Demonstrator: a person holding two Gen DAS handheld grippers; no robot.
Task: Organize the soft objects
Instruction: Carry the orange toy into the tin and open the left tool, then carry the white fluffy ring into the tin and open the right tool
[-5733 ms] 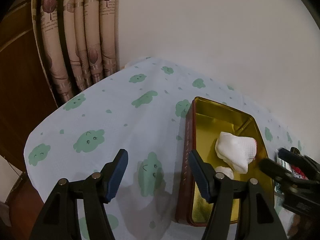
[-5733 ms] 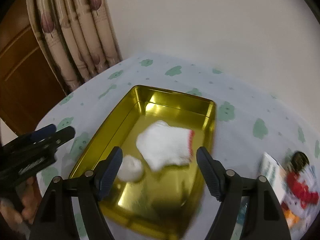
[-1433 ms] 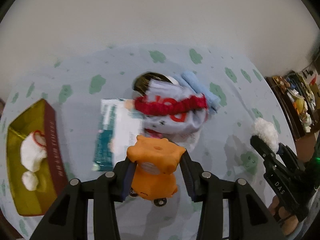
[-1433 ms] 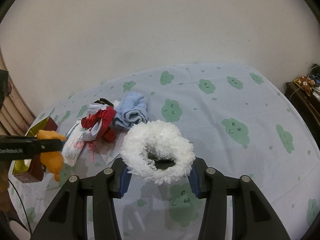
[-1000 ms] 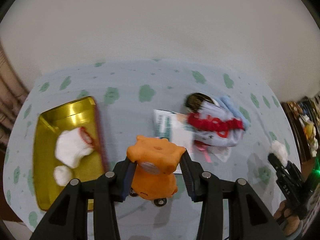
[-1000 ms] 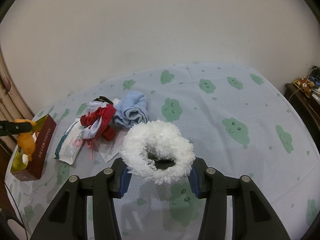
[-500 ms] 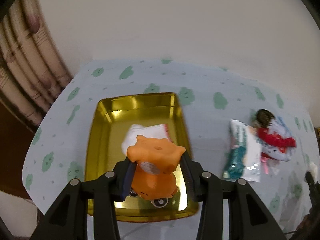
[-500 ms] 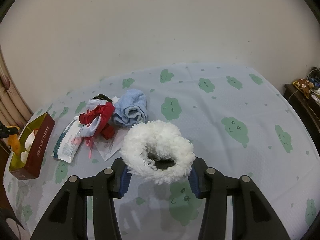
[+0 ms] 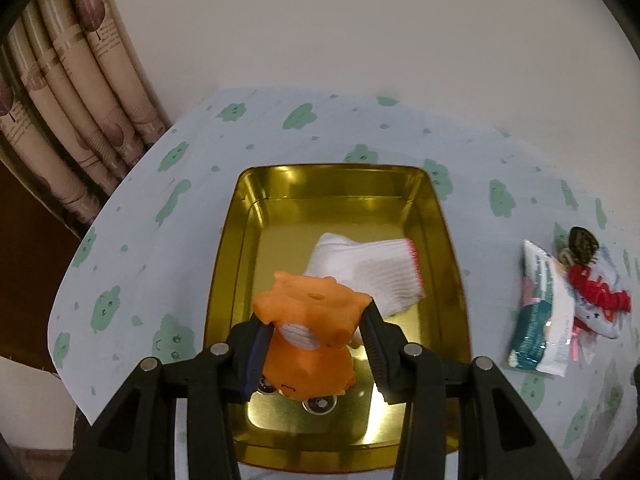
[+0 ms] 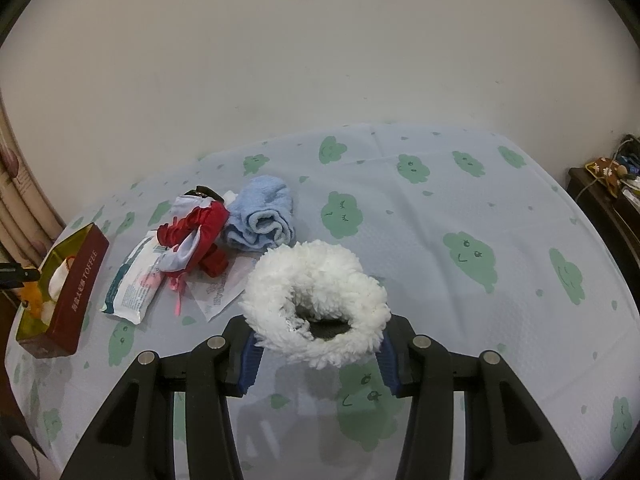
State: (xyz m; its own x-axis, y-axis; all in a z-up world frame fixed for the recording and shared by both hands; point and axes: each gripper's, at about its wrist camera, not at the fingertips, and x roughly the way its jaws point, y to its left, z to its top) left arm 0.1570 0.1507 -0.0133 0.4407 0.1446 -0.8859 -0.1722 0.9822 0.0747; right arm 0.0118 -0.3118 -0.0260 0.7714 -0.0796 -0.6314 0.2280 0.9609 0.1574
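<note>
While the gold tin [image 9: 434,216] fills the middle of the left wrist view, it holds only a white sock [image 9: 372,270], and in the right wrist view a small white puff [image 10: 47,309] shows inside it as well, so the sorting looks well short of half done. Outside the tin, at the left of the right wrist view, a heap waits on the cloud-print cloth [image 10: 480,216]: a blue towel roll [image 10: 262,214], a red-and-white fabric piece [image 10: 192,236], a wipes packet [image 10: 134,284] and a clear wrapper [image 10: 218,294].

Next in size, the fluffy white ring [image 10: 316,302] sits low in that view, squeezed between the blue pads of the right gripper [image 10: 318,354], which hangs above the cloth, pointing obliquely down.

Smaller, the orange plush toy [image 9: 310,324] is pinched at its head by the left gripper [image 9: 316,352], steeply tilted down over the tin's near half. I judge its release to be the step in hand.
</note>
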